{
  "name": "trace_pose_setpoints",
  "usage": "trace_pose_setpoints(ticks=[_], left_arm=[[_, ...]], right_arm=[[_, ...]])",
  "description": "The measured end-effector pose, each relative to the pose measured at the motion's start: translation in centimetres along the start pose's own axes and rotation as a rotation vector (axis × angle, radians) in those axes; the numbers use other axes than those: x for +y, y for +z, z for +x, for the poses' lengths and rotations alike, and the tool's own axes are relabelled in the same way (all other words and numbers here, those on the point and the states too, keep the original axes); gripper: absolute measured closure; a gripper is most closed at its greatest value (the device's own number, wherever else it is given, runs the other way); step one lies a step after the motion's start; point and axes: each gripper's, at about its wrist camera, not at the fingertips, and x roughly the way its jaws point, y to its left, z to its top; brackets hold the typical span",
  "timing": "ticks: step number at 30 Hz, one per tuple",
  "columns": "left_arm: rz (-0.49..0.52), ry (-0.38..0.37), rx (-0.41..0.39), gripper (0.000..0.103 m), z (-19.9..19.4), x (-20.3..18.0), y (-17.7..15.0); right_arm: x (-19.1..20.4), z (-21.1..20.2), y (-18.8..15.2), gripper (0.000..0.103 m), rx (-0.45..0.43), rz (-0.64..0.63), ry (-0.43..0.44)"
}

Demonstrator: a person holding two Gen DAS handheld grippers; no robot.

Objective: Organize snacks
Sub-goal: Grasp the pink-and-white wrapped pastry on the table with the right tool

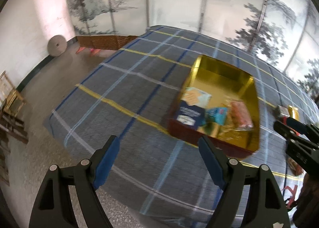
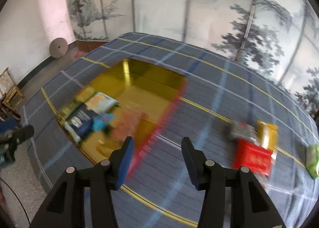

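Both my tongs are hanging empty right now: left gripper spread wide, right gripper parted with nothing between the pads. The gold box already has a few snacks in it; the red packet and its neighbours lie well off to its right. I'd swing right, come down slowly, and pinch the packet flat. Plaid cloth on the table, tree-print screens behind.

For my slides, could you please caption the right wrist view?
Empty open right gripper above plaid cloth, between gold-lined box and loose snacks.
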Motion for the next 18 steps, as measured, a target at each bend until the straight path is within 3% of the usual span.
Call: trace_pose_setpoints(ticks=[10,18], left_arm=[[0.162,-0.1,0.001,0.024,-0.3,-7.9,-0.6],[0.284,-0.158,0.014,0.024,-0.1,-13.3,-2.2]], right_arm=[[-10.5,-4.2,-7.8,0.053,0.057,0.135,-0.173],[-14.9,-4.6,-12.5,0.053,0.123,0.245,-0.199]])
